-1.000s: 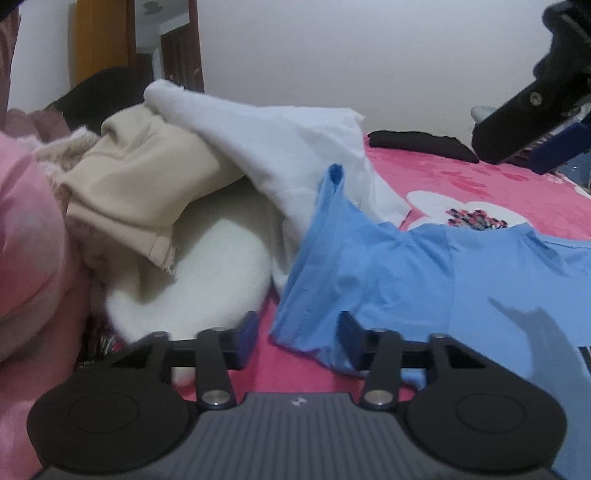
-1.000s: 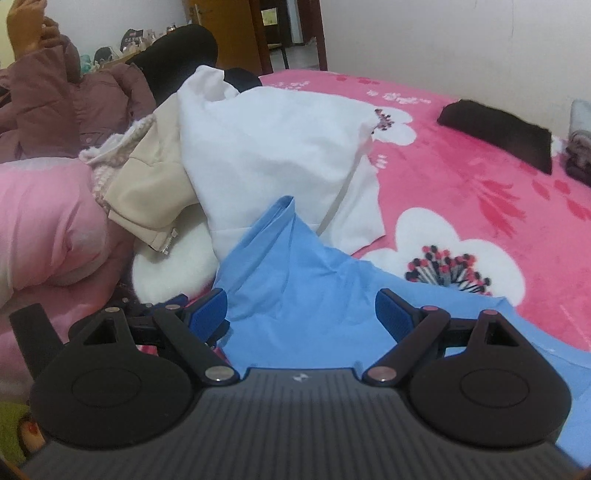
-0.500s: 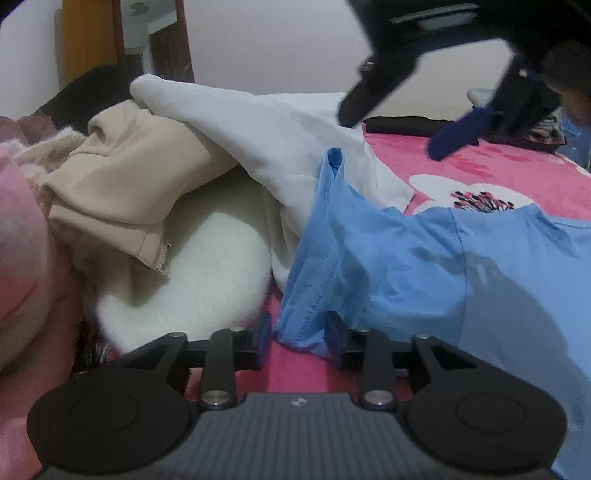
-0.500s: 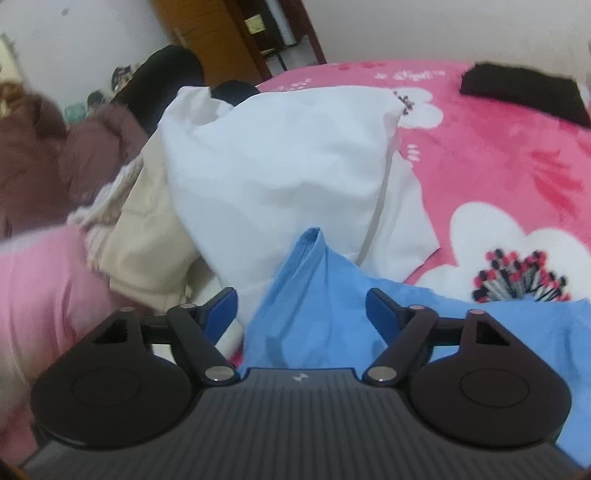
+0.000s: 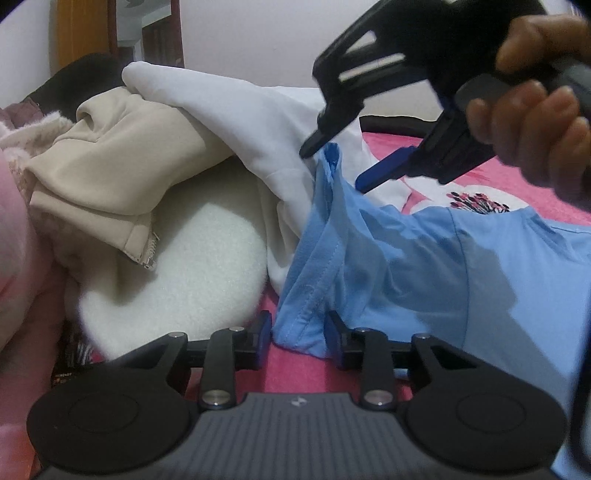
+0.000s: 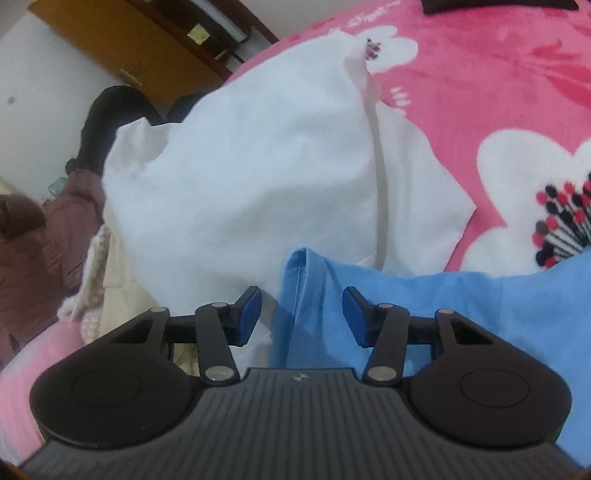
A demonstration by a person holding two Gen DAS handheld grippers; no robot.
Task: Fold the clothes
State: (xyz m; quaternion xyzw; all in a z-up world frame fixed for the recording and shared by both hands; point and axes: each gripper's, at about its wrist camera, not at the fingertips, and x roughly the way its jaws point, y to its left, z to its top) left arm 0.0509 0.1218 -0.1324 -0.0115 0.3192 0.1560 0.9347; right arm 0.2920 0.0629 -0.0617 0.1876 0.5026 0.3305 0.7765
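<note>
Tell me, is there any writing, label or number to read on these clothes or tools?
No readable words or numbers anywhere.
Left gripper: a small pale emblem on its body, not letters.
Right gripper: the same small emblem, too small to make out.
Yellow note on the wooden door: too blurred to read.
Blue shirt: no print or tag visible.

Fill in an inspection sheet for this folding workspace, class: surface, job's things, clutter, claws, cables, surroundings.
Surface: pink floral blanket, covering the bed.
Job's things: blue shirt, partly spread, one edge standing up.
Clutter: white garment, beige garment, white fleece, heaped beside the shirt.
Claws: left claw and right claw each straddle the shirt's edge; jaws have just been closing, pads not yet pressing.
Cables: nothing seen.
Surroundings: wooden door, pale wall.
</note>
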